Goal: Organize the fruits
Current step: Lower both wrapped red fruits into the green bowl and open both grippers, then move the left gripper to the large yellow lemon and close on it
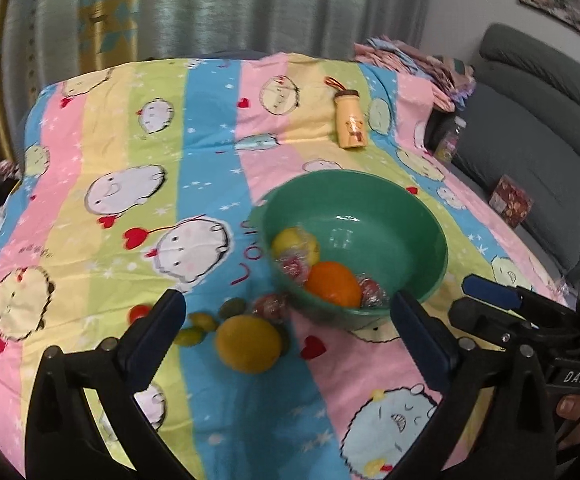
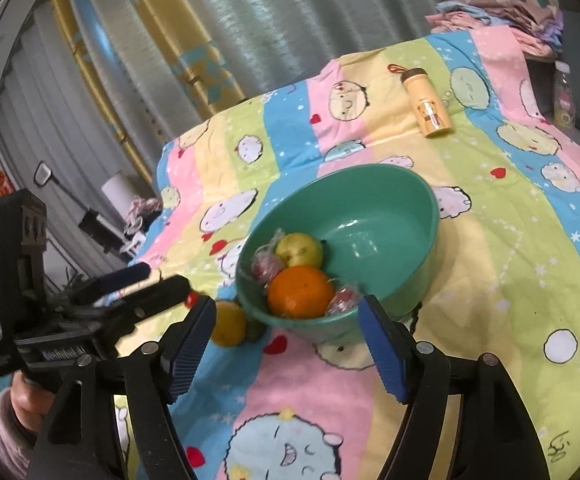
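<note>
Green bowl (image 2: 370, 216) sits on the striped cartoon-print bedsheet (image 2: 510, 240), near its middle. Inside the bowl, at the near wall: an orange (image 2: 300, 292), a yellow-green fruit (image 2: 300, 248) just behind it, and plastic-wrapped reddish fruits (image 2: 266, 268) on either side of the orange, all bunched together and touching.

Outside the bowl, just left of its near rim on the sheet: a large yellow fruit (image 1: 249, 344), a wrapped red fruit (image 1: 271, 307) close to the bowl wall, several small green fruits (image 1: 202, 322), and a small red one (image 1: 140, 312) furthest left, partly hidden by a finger.

Yellow bottle (image 1: 350, 122) lies on its side well behind the bowl.

Left gripper (image 1: 286, 320) hangs over the loose fruits left of the bowl, tilted down, jaws spread wide, nothing between the pads. Right gripper (image 2: 286, 332) points at the bowl's near rim, also tilted down, jaws apart and empty. A hand (image 2: 26, 400) in a pink sleeve holds the left gripper's handle, seen in the right wrist view.
</note>
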Demonstrator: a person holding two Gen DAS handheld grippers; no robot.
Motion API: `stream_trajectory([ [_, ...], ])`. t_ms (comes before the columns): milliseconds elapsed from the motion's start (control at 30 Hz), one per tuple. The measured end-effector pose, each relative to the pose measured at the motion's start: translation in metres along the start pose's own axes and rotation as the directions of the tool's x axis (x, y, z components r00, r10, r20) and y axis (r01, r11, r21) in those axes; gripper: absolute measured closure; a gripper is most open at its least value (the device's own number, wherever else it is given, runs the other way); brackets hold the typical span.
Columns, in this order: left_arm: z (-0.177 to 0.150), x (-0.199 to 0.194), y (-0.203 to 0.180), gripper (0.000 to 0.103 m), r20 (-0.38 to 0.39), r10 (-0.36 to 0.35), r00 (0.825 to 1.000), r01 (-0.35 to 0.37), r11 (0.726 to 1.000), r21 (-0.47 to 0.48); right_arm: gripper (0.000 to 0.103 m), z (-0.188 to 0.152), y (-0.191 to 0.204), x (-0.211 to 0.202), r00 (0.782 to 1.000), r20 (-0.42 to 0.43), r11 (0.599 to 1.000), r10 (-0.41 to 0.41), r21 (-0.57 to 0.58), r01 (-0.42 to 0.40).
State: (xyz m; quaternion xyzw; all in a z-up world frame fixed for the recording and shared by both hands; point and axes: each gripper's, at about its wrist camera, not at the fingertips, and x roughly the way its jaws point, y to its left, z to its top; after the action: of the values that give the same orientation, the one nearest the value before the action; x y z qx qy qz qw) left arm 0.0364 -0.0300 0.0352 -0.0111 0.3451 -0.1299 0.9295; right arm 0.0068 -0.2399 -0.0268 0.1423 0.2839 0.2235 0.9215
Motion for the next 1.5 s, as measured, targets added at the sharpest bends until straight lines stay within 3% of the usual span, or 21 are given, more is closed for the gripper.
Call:
stream_trajectory([
  [100,-0.005,-0.018,0.021,0.001,0.018,0.025,1.000,-0.024,0.999,-0.049,0.027,-0.005,0.008,-0.003,1.000,-0.014,1.000,0.014,-0.020,-0.014],
  [233,-0.017,-0.038,0.053,0.000,0.026,-0.006,1.000,0.011,0.985,-0.175,0.027,-0.010,0.015,-0.003,0.999,-0.036,0.999,0.021,-0.034,-0.022],
  [367,-0.034,-0.051,0.081,0.000,0.058,-0.047,0.997,0.064,0.935,-0.348,0.027,-0.016,0.027,0.000,0.997,-0.066,0.998,0.031,-0.061,-0.035],
  [467,-0.045,-0.049,0.088,0.000,0.034,-0.101,0.994,0.106,0.909,-0.402,0.027,-0.023,0.038,0.002,0.995,-0.088,0.994,0.038,-0.098,-0.046],
  [600,-0.062,-0.045,0.085,0.000,0.068,-0.235,0.970,0.242,0.888,-0.390,0.027,-0.033,0.050,0.009,0.991,-0.128,0.988,0.043,-0.142,-0.061],
  [667,-0.068,-0.042,0.082,0.000,0.070,-0.264,0.962,0.271,0.891,-0.364,0.027,-0.038,0.054,0.014,0.988,-0.147,0.985,0.039,-0.159,-0.062],
  [833,-0.066,-0.018,0.075,0.000,-0.049,-0.253,0.966,0.225,0.921,-0.318,0.027,-0.047,0.063,0.032,0.984,-0.179,0.978,0.014,-0.200,-0.051],
  [1233,-0.060,0.028,0.071,0.001,-0.064,-0.277,0.959,0.251,0.931,-0.265,0.027,-0.050,0.069,0.081,0.972,-0.233,0.973,0.025,-0.219,-0.078],
  [1500,-0.053,0.051,0.076,0.004,-0.066,-0.314,0.947,0.284,0.917,-0.281,0.029,-0.044,0.075,0.108,0.971,-0.238,0.969,0.022,-0.236,-0.080],
])
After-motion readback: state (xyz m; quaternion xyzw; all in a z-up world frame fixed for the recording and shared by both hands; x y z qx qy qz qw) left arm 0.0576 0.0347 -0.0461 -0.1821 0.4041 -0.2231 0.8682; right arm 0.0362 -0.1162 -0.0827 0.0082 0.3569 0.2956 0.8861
